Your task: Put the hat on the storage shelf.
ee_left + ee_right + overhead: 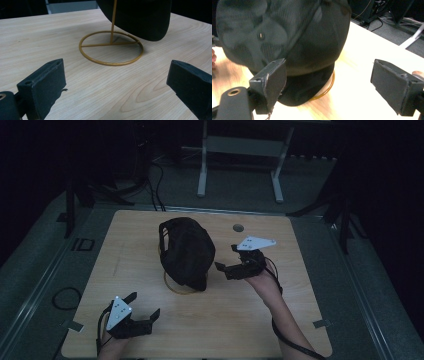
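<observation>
A black cap [186, 251] hangs on a thin gold wire stand whose ring base [175, 289] rests on the wooden table [125, 235]. In the left gripper view the ring base [111, 47] and upright rod lie ahead, with the cap's brim [140, 17] above. My left gripper [145, 307] is open near the table's front left, empty, short of the stand. My right gripper [226, 258] is open just right of the cap, nothing between its jaws. In the right gripper view the cap [287, 37] looms close in front of the open right gripper [329, 82].
A round grommet hole [238, 227] sits at the table's far edge. Beyond the table stands a white-legged frame [240, 160], with cables [155, 185] on the grey floor. Tape marks lie near the table's front corners.
</observation>
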A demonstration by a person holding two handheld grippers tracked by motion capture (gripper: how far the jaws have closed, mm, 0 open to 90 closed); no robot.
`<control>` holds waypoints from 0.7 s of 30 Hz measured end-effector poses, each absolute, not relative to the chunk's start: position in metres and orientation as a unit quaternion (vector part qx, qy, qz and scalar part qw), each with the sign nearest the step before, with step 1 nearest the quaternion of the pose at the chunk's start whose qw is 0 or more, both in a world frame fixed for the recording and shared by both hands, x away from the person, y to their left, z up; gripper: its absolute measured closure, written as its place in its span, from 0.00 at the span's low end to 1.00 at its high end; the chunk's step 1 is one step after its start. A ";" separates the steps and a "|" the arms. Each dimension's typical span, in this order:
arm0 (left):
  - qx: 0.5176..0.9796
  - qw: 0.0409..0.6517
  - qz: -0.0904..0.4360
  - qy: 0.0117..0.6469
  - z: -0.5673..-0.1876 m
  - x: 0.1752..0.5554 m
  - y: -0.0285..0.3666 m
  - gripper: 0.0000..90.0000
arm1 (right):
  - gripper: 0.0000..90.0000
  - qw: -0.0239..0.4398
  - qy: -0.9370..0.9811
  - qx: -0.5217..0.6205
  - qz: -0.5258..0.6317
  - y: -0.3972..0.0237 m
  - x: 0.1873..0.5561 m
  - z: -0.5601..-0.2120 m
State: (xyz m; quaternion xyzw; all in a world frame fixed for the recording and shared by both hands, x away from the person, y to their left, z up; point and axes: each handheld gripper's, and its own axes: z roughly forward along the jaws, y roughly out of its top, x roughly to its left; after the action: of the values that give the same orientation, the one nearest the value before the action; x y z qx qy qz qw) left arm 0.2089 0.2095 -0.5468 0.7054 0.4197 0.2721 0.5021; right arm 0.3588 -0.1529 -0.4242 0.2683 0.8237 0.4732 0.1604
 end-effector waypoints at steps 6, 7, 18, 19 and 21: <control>0.707 0.501 0.273 0.419 -0.547 0.209 0.209 0.03 | 0.14 0.158 0.826 0.263 0.473 -0.157 0.354 -0.438; 0.707 0.501 0.273 0.419 -0.547 0.209 0.209 0.03 | 0.15 0.155 0.827 0.262 0.472 -0.159 0.352 -0.444; 0.708 0.502 0.271 0.417 -0.547 0.209 0.209 0.03 | 0.15 0.139 0.833 0.252 0.473 -0.165 0.343 -0.467; 0.707 0.501 0.272 0.418 -0.547 0.209 0.209 0.03 | 0.15 0.134 0.832 0.251 0.476 -0.166 0.341 -0.472; 0.707 0.502 0.271 0.418 -0.547 0.209 0.209 0.03 | 0.15 0.130 0.836 0.247 0.472 -0.167 0.339 -0.477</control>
State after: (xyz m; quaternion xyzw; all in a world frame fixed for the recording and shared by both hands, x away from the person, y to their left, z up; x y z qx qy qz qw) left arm 0.2090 0.2092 -0.5470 0.7065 0.4185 0.2711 0.5022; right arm 0.3385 -0.1666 -0.4768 0.2472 0.8362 0.4720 0.1298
